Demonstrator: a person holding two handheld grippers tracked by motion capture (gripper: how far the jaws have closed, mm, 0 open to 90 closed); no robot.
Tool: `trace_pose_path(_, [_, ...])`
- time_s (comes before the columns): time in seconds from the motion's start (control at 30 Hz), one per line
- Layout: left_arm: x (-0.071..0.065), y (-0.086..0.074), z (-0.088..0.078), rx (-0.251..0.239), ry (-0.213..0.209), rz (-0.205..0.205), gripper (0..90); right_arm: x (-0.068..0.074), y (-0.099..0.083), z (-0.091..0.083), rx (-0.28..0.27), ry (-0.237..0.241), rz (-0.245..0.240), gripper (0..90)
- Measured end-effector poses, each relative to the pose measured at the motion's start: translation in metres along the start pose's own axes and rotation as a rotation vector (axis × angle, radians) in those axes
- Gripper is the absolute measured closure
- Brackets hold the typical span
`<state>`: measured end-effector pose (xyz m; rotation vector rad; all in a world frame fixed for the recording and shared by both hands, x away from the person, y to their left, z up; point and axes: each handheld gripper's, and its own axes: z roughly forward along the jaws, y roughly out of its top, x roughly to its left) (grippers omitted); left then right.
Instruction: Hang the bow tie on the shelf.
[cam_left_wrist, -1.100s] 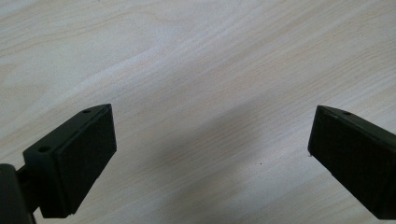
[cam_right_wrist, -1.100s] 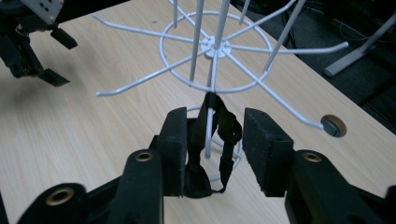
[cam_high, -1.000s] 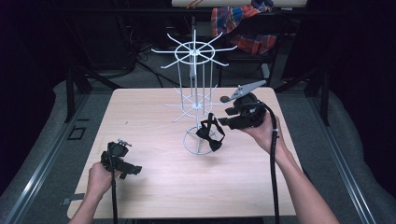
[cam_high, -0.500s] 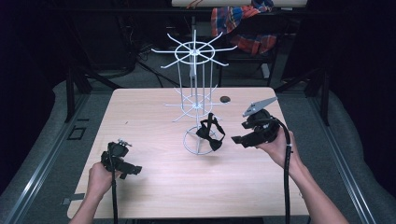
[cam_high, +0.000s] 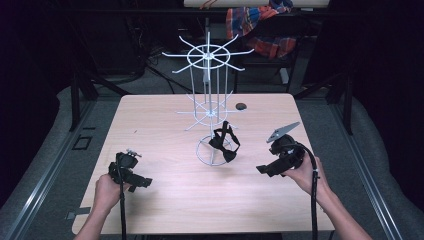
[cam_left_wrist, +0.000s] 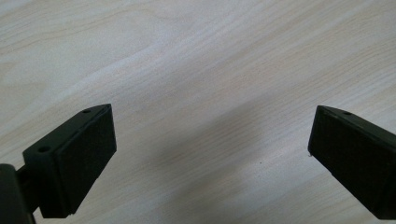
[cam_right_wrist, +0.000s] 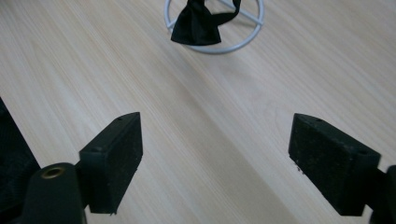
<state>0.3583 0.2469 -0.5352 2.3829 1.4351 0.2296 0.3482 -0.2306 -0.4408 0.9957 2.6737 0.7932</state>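
Observation:
A white wire rack (cam_high: 209, 55) stands mid-table on a ring base (cam_high: 204, 159). From one of its low arms hangs a black bow tie (cam_high: 225, 142), also in the right gripper view as the bow tie (cam_right_wrist: 196, 23) over the ring base (cam_right_wrist: 236, 45). My right gripper (cam_high: 262, 170) is low over the table to the right of the rack, apart from the tie. Its jaws have just been opening and the right gripper (cam_right_wrist: 215, 163) holds nothing. At the front left my left gripper (cam_high: 142, 182) rests near the wood, and the left gripper (cam_left_wrist: 210, 158) stands open over bare wood.
A small dark disc (cam_high: 241, 106) lies on the wooden table (cam_high: 165, 120) behind the rack, to its right. A plaid cloth (cam_high: 260, 25) hangs beyond the far edge. Dark floor and metal rails surround the table.
My right gripper has drawn away from the bow tie, moving right and down toward the table. The tie stays hanging on the rack. The left gripper has not moved.

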Motion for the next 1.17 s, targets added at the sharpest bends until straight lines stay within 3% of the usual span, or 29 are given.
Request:
trace_pose_path(0.3, [0.0, 0.0, 0.0, -0.001, -0.001, 0.001, 0.8, 0.002, -0.026, 0.011, 0.05, 0.034, 0.028, 14.2])
trace_pose_path(0.47, [0.0, 0.0, 0.0, -0.001, -0.002, 0.003, 0.8, 0.002, -0.042, 0.014, 0.049, 0.042, 0.047, 4.2])
trace_pose_path(0.7, [0.0, 0.001, 0.001, -0.001, -0.005, 0.006, 0.8, 0.0, -0.069, 0.024, 0.089, 0.046, 0.102, 0.3])
trace_pose_path(0.87, [-0.001, 0.003, 0.002, 0.005, -0.005, 0.018, 0.8, 0.0, -0.081, 0.031, 0.153, 0.03, 0.087, 0.2])
trace_pose_path(1.17, [-0.003, 0.005, 0.004, 0.01, -0.005, 0.028, 0.8, -0.005, -0.08, 0.029, 0.138, 0.024, 0.08, 9.6])
